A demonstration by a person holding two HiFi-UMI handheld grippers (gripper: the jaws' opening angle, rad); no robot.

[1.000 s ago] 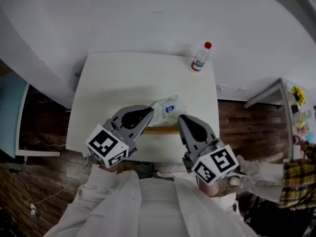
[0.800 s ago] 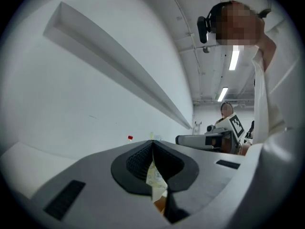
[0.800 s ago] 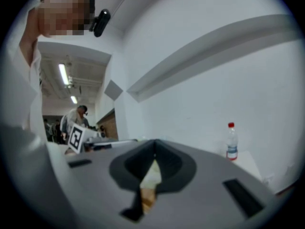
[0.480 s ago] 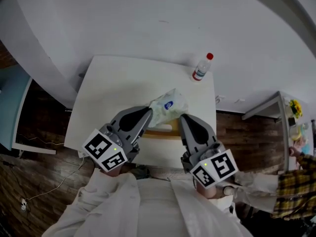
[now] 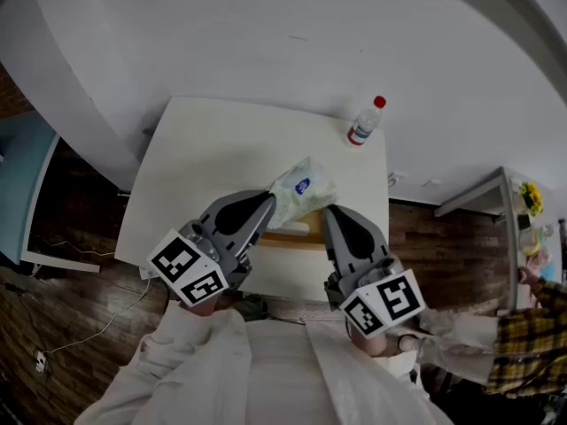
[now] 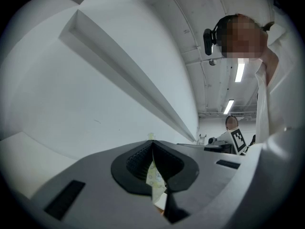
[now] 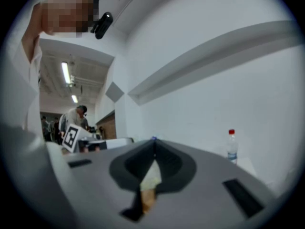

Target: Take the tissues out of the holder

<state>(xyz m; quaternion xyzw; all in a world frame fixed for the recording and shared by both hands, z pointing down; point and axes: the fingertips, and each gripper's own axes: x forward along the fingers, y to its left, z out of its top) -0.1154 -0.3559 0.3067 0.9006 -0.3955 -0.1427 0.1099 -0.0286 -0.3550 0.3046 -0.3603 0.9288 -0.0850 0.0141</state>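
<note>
White table, pale tissue pack with blue logo, red-capped bottle, tan wooden holder

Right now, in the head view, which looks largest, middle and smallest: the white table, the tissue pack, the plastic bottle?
1. white table, by far the largest.
2. tissue pack.
3. plastic bottle, the smallest.
The pack seems held up nearer the camera, so part of its lead over the bottle may be nearness.

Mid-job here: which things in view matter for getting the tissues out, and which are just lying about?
Part of the job: tissue pack, pinched by the left claw and right claw; wooden holder below it.
Lying about: water bottle, standing at the far right corner of the table.
</note>
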